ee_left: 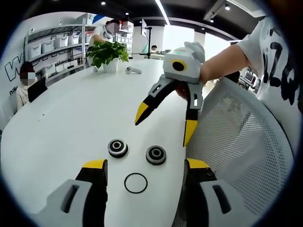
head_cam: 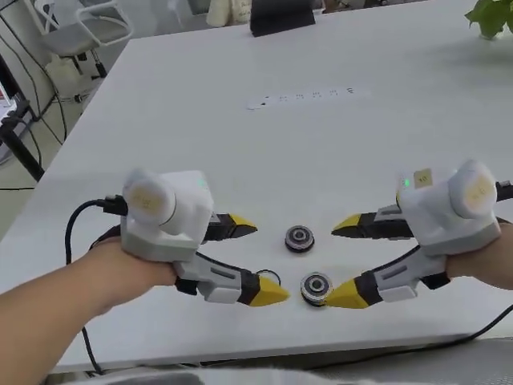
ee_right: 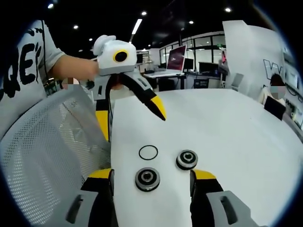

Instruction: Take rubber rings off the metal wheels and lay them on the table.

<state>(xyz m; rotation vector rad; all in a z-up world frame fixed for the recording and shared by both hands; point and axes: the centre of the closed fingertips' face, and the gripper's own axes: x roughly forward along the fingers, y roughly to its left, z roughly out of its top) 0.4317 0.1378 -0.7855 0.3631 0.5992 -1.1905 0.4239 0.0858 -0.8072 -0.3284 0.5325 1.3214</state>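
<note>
Now ring (ee_left: 136, 183) lies between left gripper (ee_left: 145, 164) jaws.

Bright, even light falls from ceiling lights (ee_left: 161, 9) onto the white counter (head_cam: 240, 160), which looks pale and slightly washed out. Only soft, faint shadows sit beneath the wheels (head_cam: 299, 238). The head view is a little soft. Both gripper views bend strongly at the edges, curving the shelves (ee_left: 52, 45).
</note>
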